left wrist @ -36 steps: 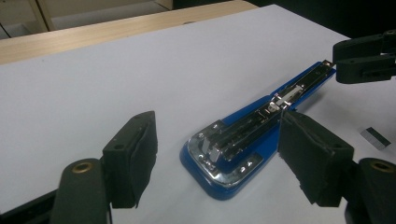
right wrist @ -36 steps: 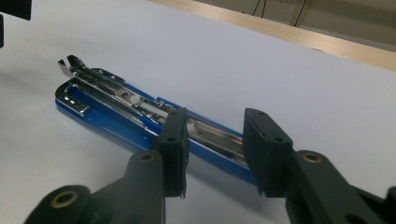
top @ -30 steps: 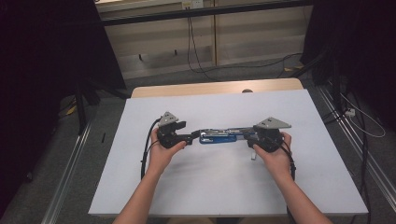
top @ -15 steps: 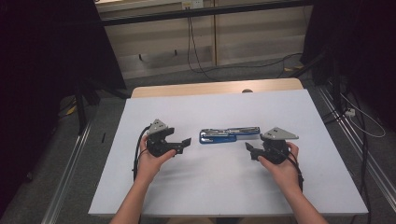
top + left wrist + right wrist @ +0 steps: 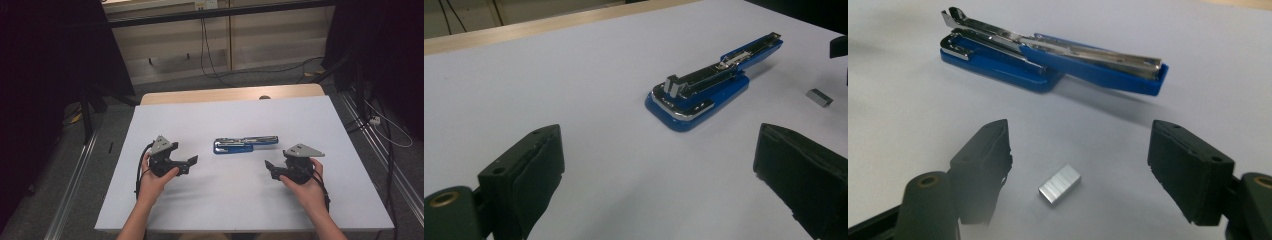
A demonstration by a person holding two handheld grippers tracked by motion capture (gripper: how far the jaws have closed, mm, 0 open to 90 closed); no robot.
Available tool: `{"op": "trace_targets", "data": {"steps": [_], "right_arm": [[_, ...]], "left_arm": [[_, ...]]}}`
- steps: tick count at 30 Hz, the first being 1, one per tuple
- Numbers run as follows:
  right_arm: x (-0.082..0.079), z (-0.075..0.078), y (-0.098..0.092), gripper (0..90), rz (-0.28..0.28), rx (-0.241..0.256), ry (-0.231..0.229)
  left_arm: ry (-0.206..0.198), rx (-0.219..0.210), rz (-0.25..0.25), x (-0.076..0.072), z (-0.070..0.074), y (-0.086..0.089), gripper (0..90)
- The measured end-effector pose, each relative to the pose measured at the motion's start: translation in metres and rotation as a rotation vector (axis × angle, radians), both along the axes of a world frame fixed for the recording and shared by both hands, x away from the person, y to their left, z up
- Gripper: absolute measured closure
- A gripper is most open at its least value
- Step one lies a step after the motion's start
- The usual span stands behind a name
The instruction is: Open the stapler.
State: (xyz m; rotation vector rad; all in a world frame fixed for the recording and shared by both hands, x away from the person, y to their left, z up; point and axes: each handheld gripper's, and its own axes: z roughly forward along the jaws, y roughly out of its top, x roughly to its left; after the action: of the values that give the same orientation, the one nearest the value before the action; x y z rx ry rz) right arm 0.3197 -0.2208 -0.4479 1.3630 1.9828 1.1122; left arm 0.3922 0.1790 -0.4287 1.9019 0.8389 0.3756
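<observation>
Lying flat near the middle of the white desk: a blue stapler, swung open, its metal staple track bared along the top of the blue arm, long axis running from 9 to 3 o'clock in the high view. Resting on the desk just short of it, toward 4 o'clock from the stapler: a small silver block of staples, touching nothing else, sitting in the right gripper view between the two black jaws but clear of both.

Hovering at 8 o'clock from the stapler, well apart from it: the left gripper, jaws standing wide apart, gripping nothing, pointing toward 3 o'clock. In its own view, facing the stapler's rounded blue base end, with the staple block lying farther off at the right.

Hovering at 4 o'clock from the stapler: the right gripper, jaws likewise spread wide, clamping nothing, pointing toward 9 o'clock, held in a hand coming in from the bottom edge. Trailing from the left gripper along the wrist: a black cable.
</observation>
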Motion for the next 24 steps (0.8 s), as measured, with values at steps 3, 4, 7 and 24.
{"op": "trace_targets", "data": {"steps": [3,4,7,24], "right_arm": [[-0.001,-0.001,-0.003,31.2,-0.002,-0.005,0.012],[-0.001,-0.002,-0.003,32.1,-0.002,-0.004,0.012],[-0.002,-0.005,-0.002,38.6,0.007,-0.029,0.029],[-0.005,-0.01,0.005,57.6,0.037,-0.044,0.052]], "left_arm": [[-0.003,-0.005,0.006,0.0,0.0,0.002,6.4],[-0.008,-0.002,0.003,-0.001,0.0,0.002,6.4],[-0.017,0.006,-0.009,-0.001,-0.001,0.001,5.9],[-0.047,-0.026,-0.005,-0.005,0.003,0.012,4.4]]}}
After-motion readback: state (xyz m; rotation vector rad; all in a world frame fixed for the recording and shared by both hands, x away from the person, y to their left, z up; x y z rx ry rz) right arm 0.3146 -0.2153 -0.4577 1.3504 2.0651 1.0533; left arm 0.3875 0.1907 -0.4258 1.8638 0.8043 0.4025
